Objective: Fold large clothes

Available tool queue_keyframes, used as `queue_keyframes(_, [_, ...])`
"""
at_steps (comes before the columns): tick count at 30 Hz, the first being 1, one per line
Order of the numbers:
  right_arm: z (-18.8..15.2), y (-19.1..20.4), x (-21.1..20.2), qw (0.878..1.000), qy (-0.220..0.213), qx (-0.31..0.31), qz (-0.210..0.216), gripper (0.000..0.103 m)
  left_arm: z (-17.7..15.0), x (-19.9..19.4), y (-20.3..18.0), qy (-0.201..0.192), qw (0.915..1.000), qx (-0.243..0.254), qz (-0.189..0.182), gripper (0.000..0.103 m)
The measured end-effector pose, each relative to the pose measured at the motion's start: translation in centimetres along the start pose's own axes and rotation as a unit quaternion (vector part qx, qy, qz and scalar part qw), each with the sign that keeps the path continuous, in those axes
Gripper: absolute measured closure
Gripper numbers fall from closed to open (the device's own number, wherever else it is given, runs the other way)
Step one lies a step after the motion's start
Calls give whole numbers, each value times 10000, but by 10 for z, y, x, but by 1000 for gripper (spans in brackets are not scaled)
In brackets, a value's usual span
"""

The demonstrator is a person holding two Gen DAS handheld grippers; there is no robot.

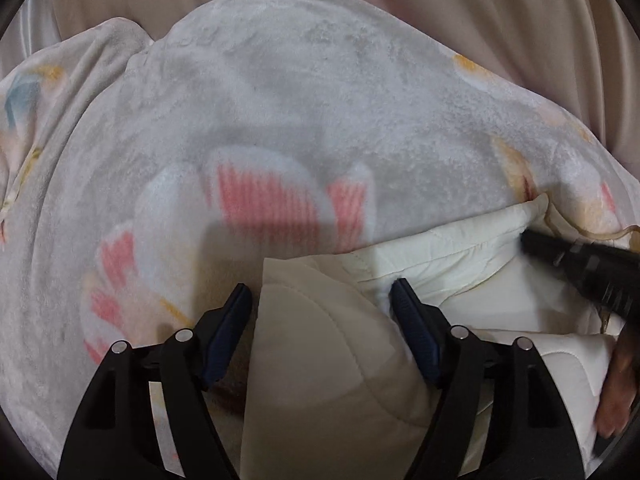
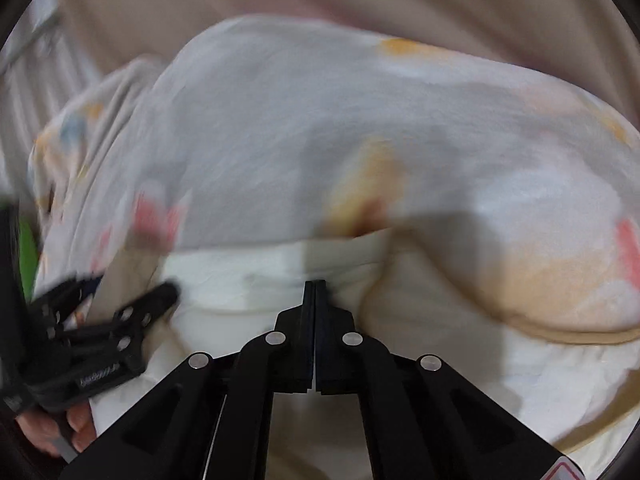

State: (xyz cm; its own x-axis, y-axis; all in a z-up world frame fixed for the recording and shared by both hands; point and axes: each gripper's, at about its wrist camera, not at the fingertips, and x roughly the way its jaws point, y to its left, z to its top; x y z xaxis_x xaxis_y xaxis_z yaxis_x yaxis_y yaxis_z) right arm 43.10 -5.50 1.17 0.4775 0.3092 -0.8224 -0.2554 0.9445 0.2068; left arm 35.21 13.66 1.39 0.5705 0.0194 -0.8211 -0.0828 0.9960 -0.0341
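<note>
- Fleece blanket (image 1: 280, 92): pale grey, pink-and-orange floral print, cream quilted underside turned up.
- Left gripper (image 1: 322, 300): jaws wide, straddling a cream fold, not pressing.
- Right gripper (image 2: 315, 286): jaws fully closed, tips at the cream edge; whether cloth is pinched is unclear.

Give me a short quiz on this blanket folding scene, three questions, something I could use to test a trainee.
1. True or false: the right gripper's jaws stand wide apart.
2. What lies between the fingers of the left gripper?
A. a fold of cream quilted fabric
B. a green towel
C. nothing at all
3. What colour are the striped petals printed on the blanket?

Key: 1 false, the jaws are shut together. 2 A. 3 pink.
</note>
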Motion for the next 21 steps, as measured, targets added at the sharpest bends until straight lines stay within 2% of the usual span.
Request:
queue_keyframes(3, [0, -44, -29, 9958, -336, 620, -578, 103, -1, -3, -4, -71, 9998, 41, 195, 28])
queue_keyframes(6, [-20, -73, -96, 9910, -951, 766, -545, 99, 1, -23, -4, -236, 9996, 41, 147, 35])
queue_keyframes(8, [-41, -97, -142, 9863, -1236, 849, -685, 98, 6, -50, -15, -379, 9986, 69, -367, 35])
queue_keyframes(10, [-61, -118, -175, 9824, -1342, 922, -920, 90, 10, -75, -37, -534, 9950, 233, -816, 35])
queue_keyframes(12, [-83, -143, -199, 9795, -1310, 1048, -1116, 85, 14, -95, -81, -649, 9864, 721, -1327, 30])
queue_keyframes(14, [-98, -169, -204, 9772, -1170, 1257, -1245, 83, 16, -100, -137, -704, 9758, 1276, -1631, 24])
queue_keyframes(16, [-114, -195, -202, 9769, -1008, 1509, -1131, 80, 15, -88, -196, -497, 9652, 1716, -1912, 21])
queue_keyframes(19, [-127, -217, -184, 9764, -809, 1761, -949, 80, 12, -51, -256, 74, 9591, 1876, -2118, 21])
queue_keyframes(20, [-131, -223, -178, 9769, -734, 1796, -895, 80, 11, -34, -272, 349, 9572, 1891, -2163, 23])
queue_keyframes(21, [-135, -228, -173, 9778, -667, 1810, -813, 80, 8, -22, -282, 516, 9565, 1886, -2164, 32])
